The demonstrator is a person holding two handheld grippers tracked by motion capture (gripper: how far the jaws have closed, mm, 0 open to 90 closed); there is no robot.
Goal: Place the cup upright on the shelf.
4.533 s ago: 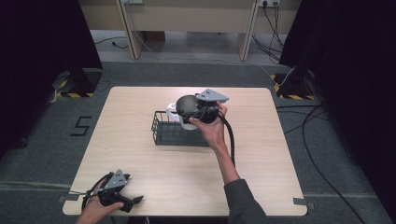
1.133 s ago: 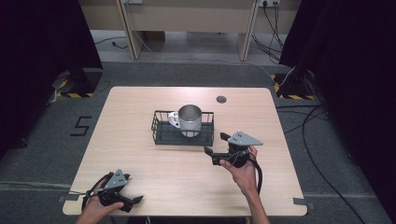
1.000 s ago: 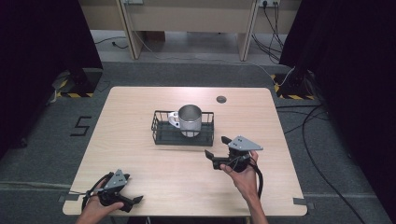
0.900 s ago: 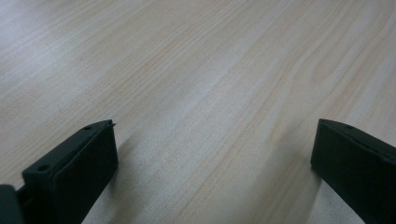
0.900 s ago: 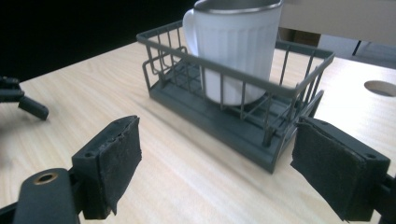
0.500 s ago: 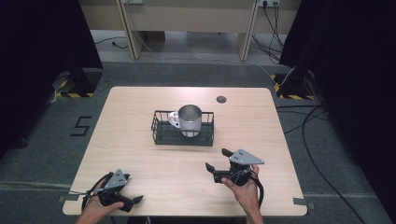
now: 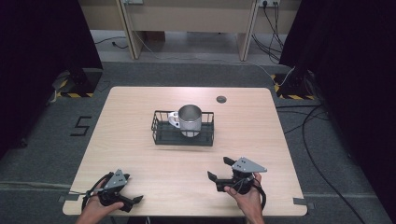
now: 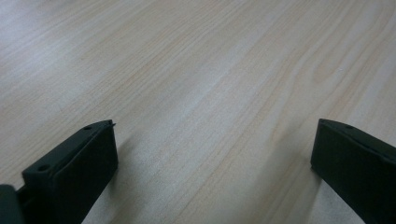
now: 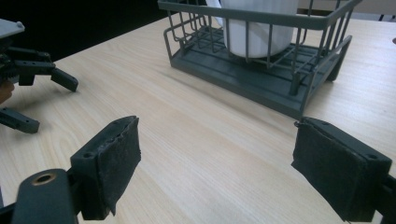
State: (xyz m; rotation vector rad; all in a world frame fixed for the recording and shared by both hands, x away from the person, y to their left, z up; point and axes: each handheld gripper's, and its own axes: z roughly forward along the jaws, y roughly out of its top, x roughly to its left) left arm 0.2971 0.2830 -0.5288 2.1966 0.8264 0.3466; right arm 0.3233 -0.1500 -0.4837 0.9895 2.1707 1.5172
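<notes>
A metal mug (image 7: 189, 119) stands upright inside a dark wire basket (image 7: 183, 135), a little above the middle of the high view, on the pale wooden tabletop (image 7: 140, 158). Its handle points toward the left of the frame. In the right gripper view the mug (image 9: 259, 28) rises at the top centre behind the wires of the basket (image 9: 261, 79).

The left tongs (image 7: 130, 201) sit at the lower left of the high view, low over the tabletop, jaws apart and holding nothing; the left gripper view shows bare wood (image 8: 205, 93) between them. The right tongs (image 7: 220, 170) sit at the lower right, also spread wide and empty, well apart from the basket.

The mug looks like thin steel, so it is probably light and stiff, not fragile, but smooth and likely slippery against the pads. A grip across the rim, one jaw inside and one outside the wall, seems surest; the handle is a second choice, though it lies close to the basket's wires. The basket is rigid wire, probably light too, and its top rail offers a firm hold. Lifting the mug straight up should clear the low walls; dragging it sideways may catch the wires and shift the basket.
</notes>
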